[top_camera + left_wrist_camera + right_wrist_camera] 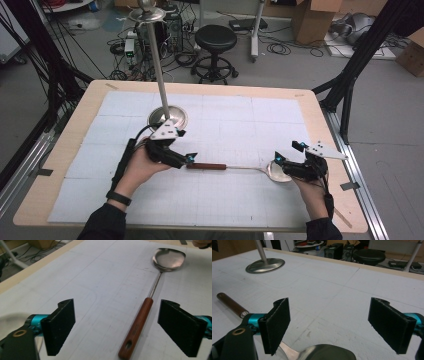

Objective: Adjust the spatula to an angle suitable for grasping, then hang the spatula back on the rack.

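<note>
Trouble could come if the left gripper (117, 328), jaws spread wide around the brown wooden handle, nudges the long steel ladle (235, 167) lying flat on the white gridded mat (225, 125); the right gripper (337, 326) gapes empty above its bowl.

A metal stand (161, 75) rises from the papered table (60, 165) — a black stool (215, 40) behind, on the floor.

Left tool (191, 159), right tool (287, 156): black bodies, ribbed black jaws, teal mounts, grey three-cornered top plates, black cables. Black sleeves; black wristband.
</note>
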A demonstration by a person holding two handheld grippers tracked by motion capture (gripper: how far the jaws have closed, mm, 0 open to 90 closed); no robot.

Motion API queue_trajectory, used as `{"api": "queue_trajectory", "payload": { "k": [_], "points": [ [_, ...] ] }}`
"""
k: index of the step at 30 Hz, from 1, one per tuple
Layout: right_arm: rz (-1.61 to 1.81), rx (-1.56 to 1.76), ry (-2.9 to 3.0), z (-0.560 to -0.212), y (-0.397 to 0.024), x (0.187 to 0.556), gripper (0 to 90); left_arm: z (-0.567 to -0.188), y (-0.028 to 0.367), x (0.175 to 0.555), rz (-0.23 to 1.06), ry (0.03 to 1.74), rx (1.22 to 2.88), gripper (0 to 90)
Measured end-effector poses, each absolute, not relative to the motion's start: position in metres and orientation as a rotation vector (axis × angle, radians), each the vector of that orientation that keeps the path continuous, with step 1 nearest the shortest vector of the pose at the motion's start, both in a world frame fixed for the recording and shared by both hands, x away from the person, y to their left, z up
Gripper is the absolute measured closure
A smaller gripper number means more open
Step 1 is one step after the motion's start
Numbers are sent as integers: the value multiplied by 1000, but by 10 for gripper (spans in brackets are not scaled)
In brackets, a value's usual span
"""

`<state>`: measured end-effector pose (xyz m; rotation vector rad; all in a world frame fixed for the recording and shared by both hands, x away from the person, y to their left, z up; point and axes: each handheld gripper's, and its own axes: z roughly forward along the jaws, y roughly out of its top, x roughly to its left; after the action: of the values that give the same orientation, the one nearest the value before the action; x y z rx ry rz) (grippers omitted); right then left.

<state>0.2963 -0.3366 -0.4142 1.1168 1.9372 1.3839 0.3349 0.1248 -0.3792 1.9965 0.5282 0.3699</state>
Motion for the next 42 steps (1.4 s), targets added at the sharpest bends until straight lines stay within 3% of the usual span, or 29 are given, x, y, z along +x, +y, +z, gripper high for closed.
{"api": "queue_trajectory", "payload": {
  "k": [11, 22, 34, 42],
  "points": [
    [1383, 1121, 1960, -417, -335, 298, 173, -399, 210, 304, 478, 681, 1796, 137],
    [1372, 1113, 1992, -421, -334, 300, 170, -428, 272, 286, 578, 824, 1697, 138],
    [1389, 1126, 2018, -425, -335, 301, 155, -432, 283, 288, 589, 875, 1647, 137],
    [1417, 1082, 2066, -423, -330, 304, 155, -432, 284, 290, 492, 931, 1613, 142]
  ]
}}
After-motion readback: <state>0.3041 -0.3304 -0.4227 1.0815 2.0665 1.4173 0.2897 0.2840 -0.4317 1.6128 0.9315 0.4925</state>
